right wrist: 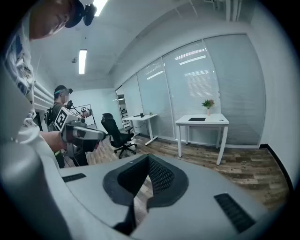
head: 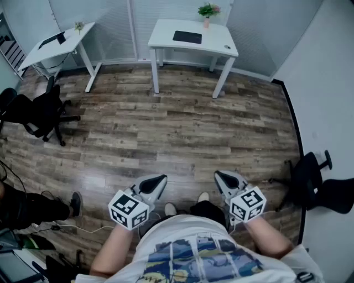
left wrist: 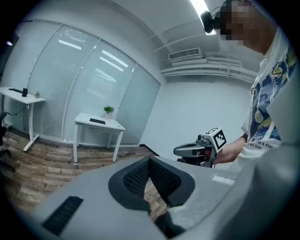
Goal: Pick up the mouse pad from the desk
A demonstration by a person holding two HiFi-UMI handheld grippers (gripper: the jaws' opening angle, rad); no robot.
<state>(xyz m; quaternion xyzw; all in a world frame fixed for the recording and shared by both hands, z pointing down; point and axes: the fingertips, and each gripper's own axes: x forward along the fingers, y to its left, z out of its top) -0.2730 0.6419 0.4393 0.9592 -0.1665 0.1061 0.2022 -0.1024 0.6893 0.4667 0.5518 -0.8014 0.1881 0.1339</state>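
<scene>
A dark, flat, rectangular mouse pad (head: 187, 37) is seen lying on the white desk (head: 164, 34), well apart from the left gripper (head: 161, 179) and right gripper (head: 219, 176), both held with jaws closed on nothing. Just behind the pad, a green plant (head: 208, 9) is held in a pink pot (head: 206, 22).
</scene>
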